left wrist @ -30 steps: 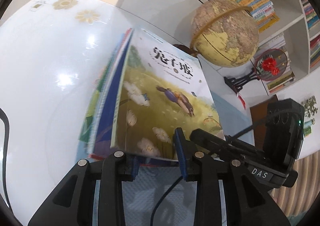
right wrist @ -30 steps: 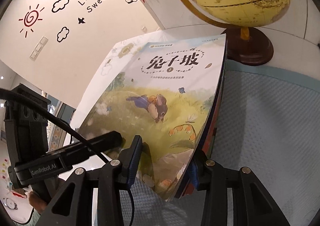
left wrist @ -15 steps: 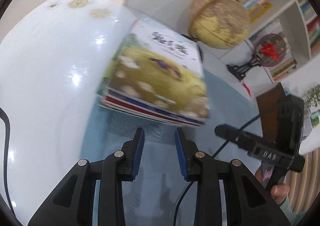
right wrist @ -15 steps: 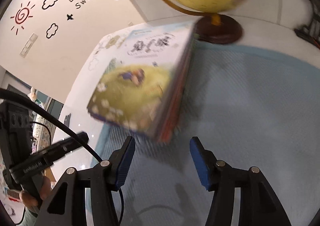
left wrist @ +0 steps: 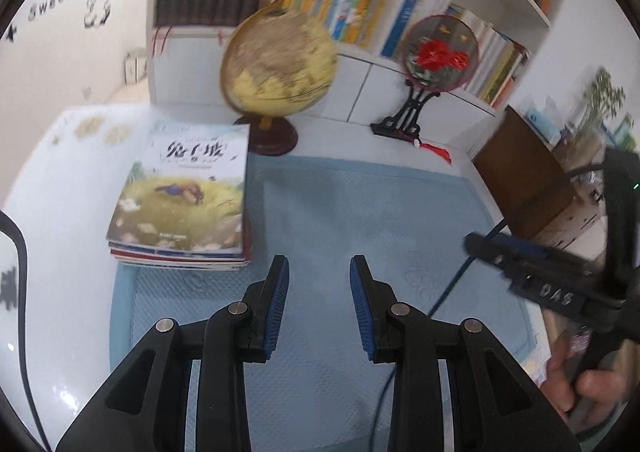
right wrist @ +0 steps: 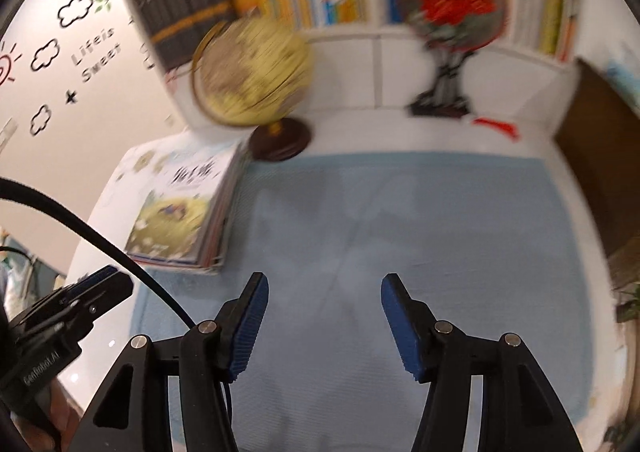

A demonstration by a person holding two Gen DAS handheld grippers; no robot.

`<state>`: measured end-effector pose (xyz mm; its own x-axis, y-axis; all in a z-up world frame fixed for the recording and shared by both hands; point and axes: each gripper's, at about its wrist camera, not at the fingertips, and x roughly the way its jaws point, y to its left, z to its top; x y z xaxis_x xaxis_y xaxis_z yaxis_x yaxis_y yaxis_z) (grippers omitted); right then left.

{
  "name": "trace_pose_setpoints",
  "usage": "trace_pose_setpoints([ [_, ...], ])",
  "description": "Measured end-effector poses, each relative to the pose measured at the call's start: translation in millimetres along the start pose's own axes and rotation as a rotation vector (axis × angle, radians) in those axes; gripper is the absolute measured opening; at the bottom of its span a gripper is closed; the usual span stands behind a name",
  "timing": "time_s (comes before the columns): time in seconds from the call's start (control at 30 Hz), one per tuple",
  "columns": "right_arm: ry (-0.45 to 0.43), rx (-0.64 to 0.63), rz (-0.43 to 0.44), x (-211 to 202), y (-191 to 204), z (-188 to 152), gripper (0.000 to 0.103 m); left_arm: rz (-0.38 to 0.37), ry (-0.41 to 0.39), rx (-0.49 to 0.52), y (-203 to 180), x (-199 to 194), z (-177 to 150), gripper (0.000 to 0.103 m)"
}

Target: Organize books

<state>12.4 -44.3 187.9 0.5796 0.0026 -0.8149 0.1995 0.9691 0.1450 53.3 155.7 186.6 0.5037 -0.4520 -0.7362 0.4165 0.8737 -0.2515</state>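
The stack of books lies flat at the left edge of the blue mat, just in front of the globe; left gripper and right gripper hover over the mat, both parted and empty

book stack released, flat; both tongs withdrawn, empty
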Motion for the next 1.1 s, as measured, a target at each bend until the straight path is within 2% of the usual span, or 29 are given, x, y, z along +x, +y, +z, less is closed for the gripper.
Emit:
trace_pose_setpoints([
  [0.13,-0.048,0.011,-0.045,-36,-32,-3,0.057,-0.002,-0.008,-0.027,-36,-8,-2,0.029],
  [0.27,-0.084,0.014,-0.085,-66,-59,-5,0.058,0.056,0.004,-0.017,-76,-5,-4,0.029],
  [0.43,-0.099,0.03,-0.103,-91,-99,-14,0.061,0.034,0.041,-0.019,-123,4,-12,0.029],
  [0.63,-0.098,0.037,-0.096,-103,-136,-19,0.062,0.038,0.053,-0.013,-169,8,-17,0.029],
  [1.1,-0.1,0.024,-0.08,-109,-189,-24,0.062,0.083,0.07,-0.024,-232,28,-22,0.029],
])
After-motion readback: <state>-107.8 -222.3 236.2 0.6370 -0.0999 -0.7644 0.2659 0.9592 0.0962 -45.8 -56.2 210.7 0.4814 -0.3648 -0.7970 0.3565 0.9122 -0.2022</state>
